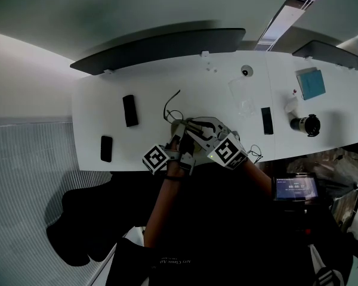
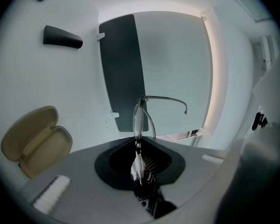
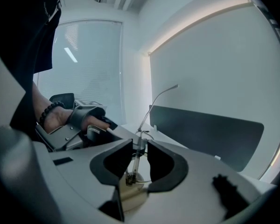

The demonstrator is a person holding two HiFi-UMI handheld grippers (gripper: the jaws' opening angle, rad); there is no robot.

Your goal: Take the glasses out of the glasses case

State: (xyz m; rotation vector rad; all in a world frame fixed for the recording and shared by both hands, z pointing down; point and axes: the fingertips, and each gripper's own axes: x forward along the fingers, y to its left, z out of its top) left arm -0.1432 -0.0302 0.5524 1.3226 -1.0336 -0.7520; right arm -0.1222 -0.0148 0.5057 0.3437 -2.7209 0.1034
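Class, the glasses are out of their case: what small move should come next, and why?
Probably close the right gripper on the thin metal-framed glasses. Their frame stands between its jaws, though contact is unclear. The left gripper is shut on them, and the open beige glasses case lies empty.

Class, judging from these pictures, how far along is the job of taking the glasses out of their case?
Done: the glasses are out, and the beige case lies open and empty on the white table. In hand: the left gripper is shut on the glasses, holding them clear of the case, and the right gripper is shut on the frame too. Left: nothing of the removal itself; probably only setting them down.
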